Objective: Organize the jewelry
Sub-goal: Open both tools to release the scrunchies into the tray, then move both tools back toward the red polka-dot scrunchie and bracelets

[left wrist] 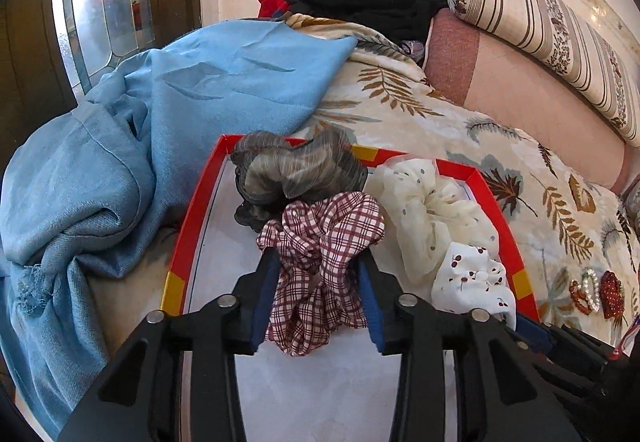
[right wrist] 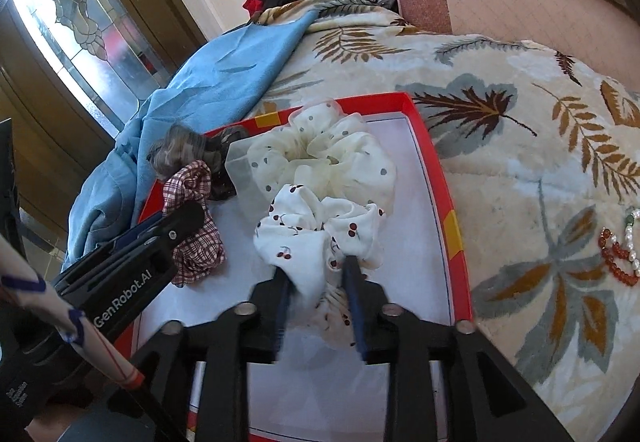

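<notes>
The work area is a bed covered by a leaf-print blanket [right wrist: 500,146]. A shallow red-rimmed box lid [right wrist: 448,186] lies on it and serves as the collection tray.

Contents of the tray at this stage:
- a grey scrunchie [left wrist: 288,174] at the far left corner;
- a red plaid scrunchie [left wrist: 320,262] in front of it;
- a cream dotted scrunchie [right wrist: 320,158] at the far right;
- a white cherry-print scrunchie [right wrist: 316,238] in front of the cream one.

Left gripper [left wrist: 320,266]: the jaws stand partly apart on either side of the plaid scrunchie, which rests on the tray floor. The pads flank the fabric closely; a firm pinch is not evident.

Right gripper [right wrist: 318,270]: the jaws stand partly apart astride the cherry-print scrunchie, which also rests on the tray floor. The fabric bulges between the pads without visible compression.

Judged progress: four scrunchies are in the tray, the two nearest ones at the point of release. Outside the tray, on the blanket to the right, remain an orange bead bracelet [right wrist: 612,258], a pearl bracelet [right wrist: 632,242] and a red studded item [left wrist: 612,294]. These are probably still to be collected.
</notes>
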Demonstrator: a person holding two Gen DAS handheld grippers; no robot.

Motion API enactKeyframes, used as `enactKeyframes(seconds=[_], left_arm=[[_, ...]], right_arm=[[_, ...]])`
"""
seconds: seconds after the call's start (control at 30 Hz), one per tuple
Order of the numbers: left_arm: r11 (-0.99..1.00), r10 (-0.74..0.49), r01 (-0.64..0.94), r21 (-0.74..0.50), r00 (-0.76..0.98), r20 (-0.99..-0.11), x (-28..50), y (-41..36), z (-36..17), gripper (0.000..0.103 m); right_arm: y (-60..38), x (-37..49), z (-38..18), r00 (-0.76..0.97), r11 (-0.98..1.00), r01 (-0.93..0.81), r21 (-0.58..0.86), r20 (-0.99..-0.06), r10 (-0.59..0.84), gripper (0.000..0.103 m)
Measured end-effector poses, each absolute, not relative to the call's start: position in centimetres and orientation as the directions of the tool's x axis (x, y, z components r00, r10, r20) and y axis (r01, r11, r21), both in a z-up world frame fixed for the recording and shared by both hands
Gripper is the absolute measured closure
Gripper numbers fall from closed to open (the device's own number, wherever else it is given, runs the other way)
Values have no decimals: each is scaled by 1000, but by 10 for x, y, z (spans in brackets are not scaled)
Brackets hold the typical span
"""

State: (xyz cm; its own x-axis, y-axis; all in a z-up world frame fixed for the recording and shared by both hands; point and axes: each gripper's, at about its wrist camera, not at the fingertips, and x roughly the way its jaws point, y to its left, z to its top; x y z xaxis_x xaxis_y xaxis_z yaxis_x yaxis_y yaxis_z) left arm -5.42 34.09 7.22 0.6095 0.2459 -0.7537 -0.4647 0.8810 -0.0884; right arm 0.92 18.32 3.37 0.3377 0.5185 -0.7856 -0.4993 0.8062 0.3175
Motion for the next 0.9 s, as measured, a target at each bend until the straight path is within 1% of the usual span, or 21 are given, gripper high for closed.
enactKeyframes(seconds=[0.03,0.2,0.27,0.43,0.67,0.83,0.9], left_arm=[[881,247,-465,-89,611,-752,-54,341,73,62],[880,244,-465,-99,619,-746,-55,341,75,57],[880,246,-464,-101,627,-740,-56,341,77,54],[880,248,-461,-116,654,-715,-59,340,85,54],[878,264,-458,-141,708,-655,-62,333,100,54],[904,241,-403,-142,754,-611,-59,311,110,54],[919,233,-375,-123,767,-598,-56,297,112,54]], right_arm=[[183,9,35,336,803,-501,322,-782,524,55],[182,5,43,347,793,-519,319,-770,536,53],[181,2,46,354,791,-525,313,-765,538,52],[175,0,55,368,789,-527,315,-752,547,52],[152,0,72,396,789,-518,331,-725,564,52],[124,1,79,419,799,-501,333,-714,560,52],[110,2,81,429,805,-490,335,-711,557,52]])
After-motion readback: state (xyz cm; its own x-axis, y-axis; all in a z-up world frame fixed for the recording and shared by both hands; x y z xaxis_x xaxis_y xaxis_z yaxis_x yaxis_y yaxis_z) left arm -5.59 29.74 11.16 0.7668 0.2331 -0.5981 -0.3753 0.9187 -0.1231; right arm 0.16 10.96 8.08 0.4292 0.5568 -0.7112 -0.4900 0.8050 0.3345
